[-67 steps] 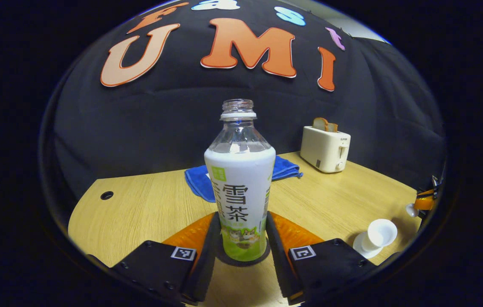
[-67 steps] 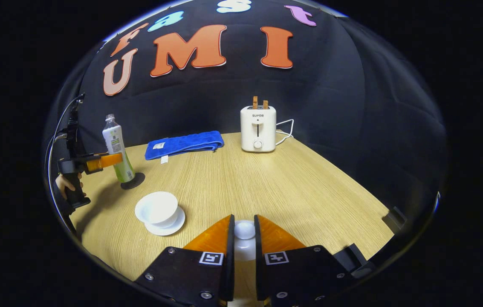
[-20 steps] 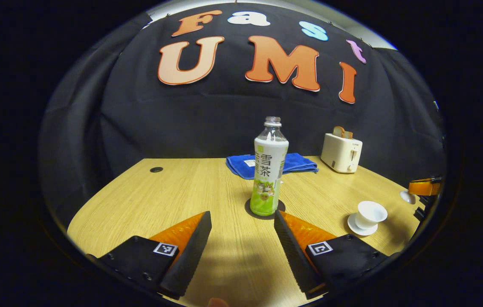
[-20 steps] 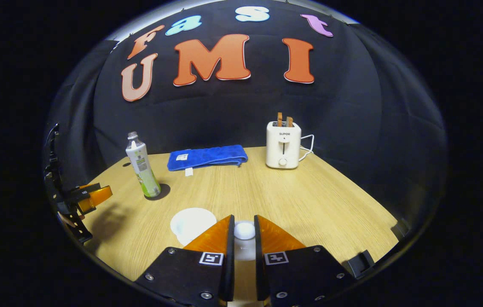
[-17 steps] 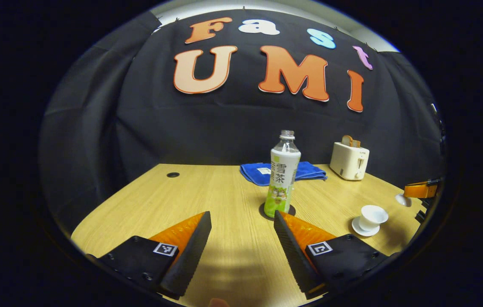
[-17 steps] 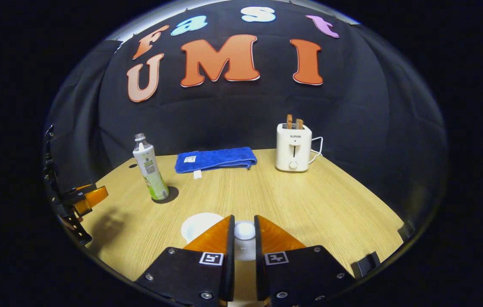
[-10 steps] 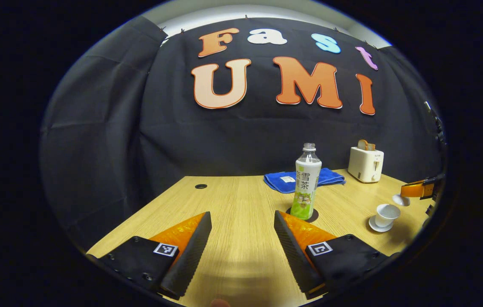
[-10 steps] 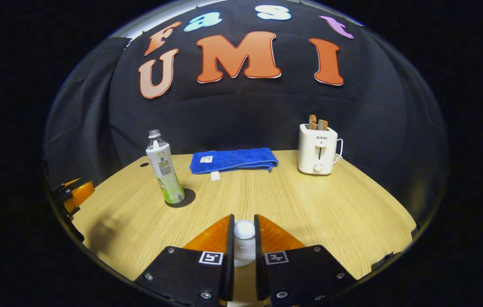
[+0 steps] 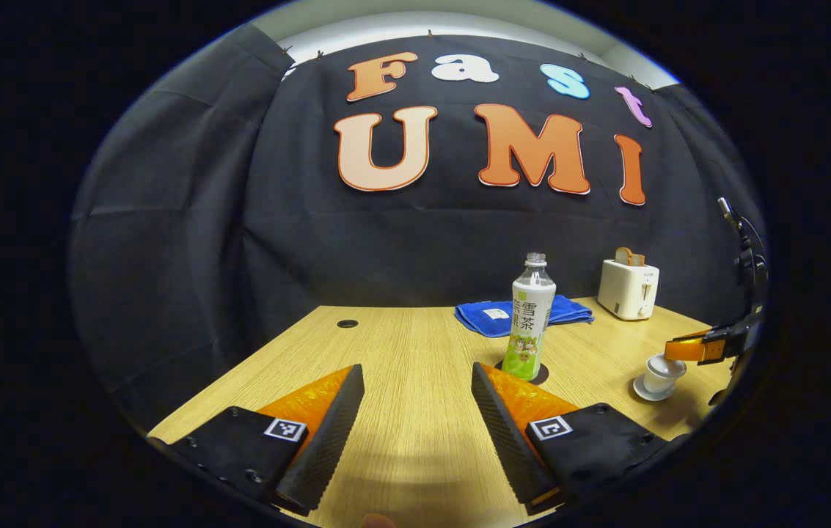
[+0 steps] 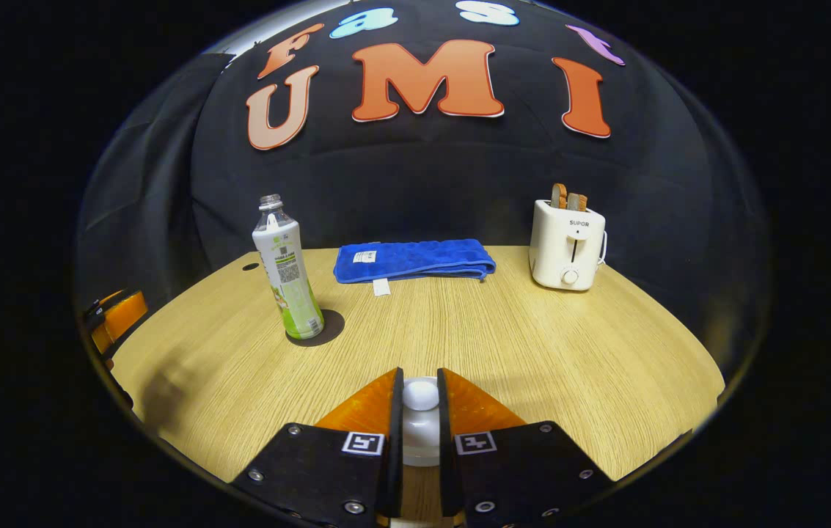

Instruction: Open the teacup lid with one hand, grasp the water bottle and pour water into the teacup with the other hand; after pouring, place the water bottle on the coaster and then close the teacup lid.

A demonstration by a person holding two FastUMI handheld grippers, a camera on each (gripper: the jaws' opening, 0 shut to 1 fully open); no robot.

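White-and-green water bottle [image 10: 284, 271], dark coaster [image 10: 316, 327], white teacup [image 9: 663, 368], blue towel [image 10: 414, 260], cream toaster [image 10: 568, 244], pale wood-grain table [image 10: 518, 345]

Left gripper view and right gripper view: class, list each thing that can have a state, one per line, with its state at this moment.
water bottle: upright on the coaster, uncapped, released.
teacup: on its saucer, lid at its rim.
teacup lid: knob pinched by the right gripper.
left gripper: open, empty, back from the bottle.
toaster: bread standing up from its slots.
blue towel: folded, flat on the table.

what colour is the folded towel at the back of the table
Blue: the folded terry towel shows best in the right gripper view.
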